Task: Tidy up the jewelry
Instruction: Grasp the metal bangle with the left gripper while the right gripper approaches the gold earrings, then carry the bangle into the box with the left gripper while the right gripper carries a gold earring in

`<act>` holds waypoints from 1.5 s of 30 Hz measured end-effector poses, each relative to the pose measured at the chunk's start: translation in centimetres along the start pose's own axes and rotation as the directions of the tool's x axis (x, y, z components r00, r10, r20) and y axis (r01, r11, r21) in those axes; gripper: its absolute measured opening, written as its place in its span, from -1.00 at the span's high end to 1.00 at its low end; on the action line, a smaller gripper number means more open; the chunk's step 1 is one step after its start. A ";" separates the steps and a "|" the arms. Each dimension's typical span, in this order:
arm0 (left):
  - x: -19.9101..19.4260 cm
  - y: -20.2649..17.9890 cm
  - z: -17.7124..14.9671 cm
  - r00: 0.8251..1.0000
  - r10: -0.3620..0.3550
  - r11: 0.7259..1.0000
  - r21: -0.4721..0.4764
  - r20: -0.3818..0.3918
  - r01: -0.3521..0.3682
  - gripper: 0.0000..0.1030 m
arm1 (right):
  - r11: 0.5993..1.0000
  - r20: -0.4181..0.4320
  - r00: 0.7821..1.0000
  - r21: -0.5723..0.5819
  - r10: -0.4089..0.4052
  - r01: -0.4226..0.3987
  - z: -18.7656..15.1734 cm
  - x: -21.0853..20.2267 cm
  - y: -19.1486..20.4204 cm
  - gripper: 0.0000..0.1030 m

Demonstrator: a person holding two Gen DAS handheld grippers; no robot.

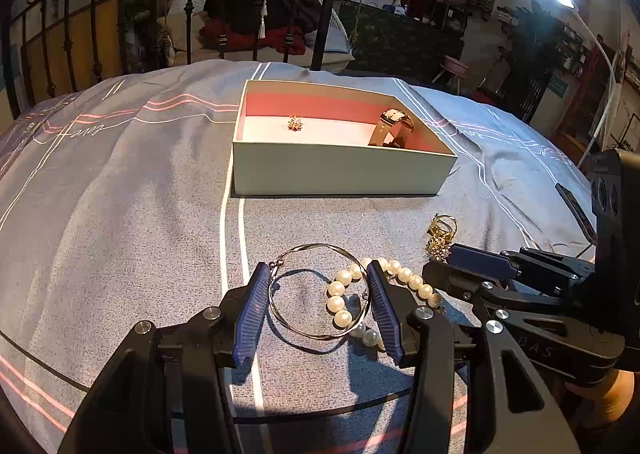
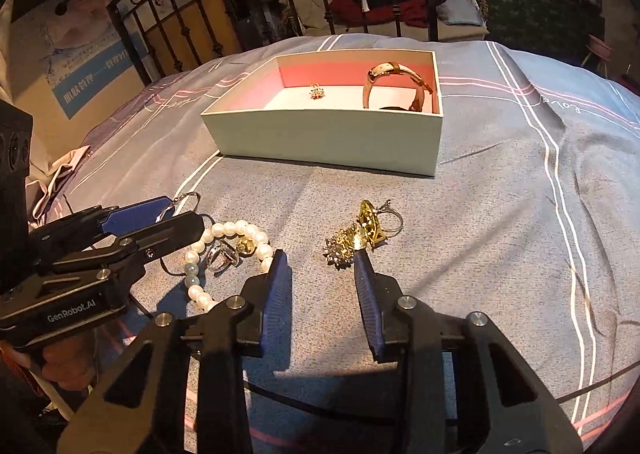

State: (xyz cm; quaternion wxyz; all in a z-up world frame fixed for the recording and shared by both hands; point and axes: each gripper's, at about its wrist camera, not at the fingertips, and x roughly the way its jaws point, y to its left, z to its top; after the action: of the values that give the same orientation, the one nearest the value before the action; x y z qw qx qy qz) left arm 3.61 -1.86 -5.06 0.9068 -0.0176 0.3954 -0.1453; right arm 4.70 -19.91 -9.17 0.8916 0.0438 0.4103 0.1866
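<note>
— Where's the jewelry sitting right now?

— Mostly on the bed [image 1: 120, 194], on the grey-blue cover with its white and pink stripes. A pale box [image 1: 340, 170] with a pink lining stands farther back, open at the top, and inside it lie a small flower-shaped brooch [image 1: 296, 123] and a wristwatch [image 1: 394, 128] with a tan strap, well apart from each other.

— And the left claw [image 1: 318, 294]?

— Partly open, with its blue pads set on either side of a thin silver bangle [image 1: 316, 290]. The bangle's rim meets both pads, so it looks gripped across its width. It overlaps a pearl bracelet [image 1: 340, 302] that curls on the cover just beside the right-hand pad.

— The other one?

— The right claw [image 2: 320, 266] is partly open too. Its right pad tip touches a heap of gold pieces [image 2: 360, 230], a sparkly cluster with a ring on top, but the left pad is clear of it, so nothing is clamped. The heap lies near the pearls, between them and the box.

— Anything else by the pearls?

— A silver ring [image 2: 222, 254] and a small gold piece lie inside the loop.
</note>
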 end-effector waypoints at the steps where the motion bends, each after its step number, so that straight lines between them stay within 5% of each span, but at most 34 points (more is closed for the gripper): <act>1: 0.0 0.0 0.0 1.000 0.001 1.000 0.001 -0.001 -0.001 0.06 | 1.000 -0.009 1.000 -0.005 -0.002 0.002 0.2 0.3 0.1 0.43; 10: 0.0 -0.7 -0.3 1.000 0.001 1.000 0.023 0.000 -0.001 0.06 | 0.998 -0.030 0.998 -0.035 -0.056 0.055 0.9 1.1 0.4 0.64; 26: -0.6 -1.2 -0.2 1.000 0.006 1.000 0.031 0.007 -0.006 0.06 | 0.999 0.179 0.984 -0.040 -0.029 0.037 -0.2 -4.2 0.2 0.64; 45: -1.0 -1.5 0.5 0.999 0.017 0.999 0.051 0.029 -0.018 0.06 | 0.999 0.211 0.977 -0.030 -0.026 0.033 -0.2 -4.9 -0.2 0.64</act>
State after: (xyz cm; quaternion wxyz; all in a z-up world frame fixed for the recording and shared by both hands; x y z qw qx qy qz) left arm 2.95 -3.09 -3.83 0.9137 0.0071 0.3788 -0.1471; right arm 1.69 -21.92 -5.80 0.9333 0.0422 0.3111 0.1745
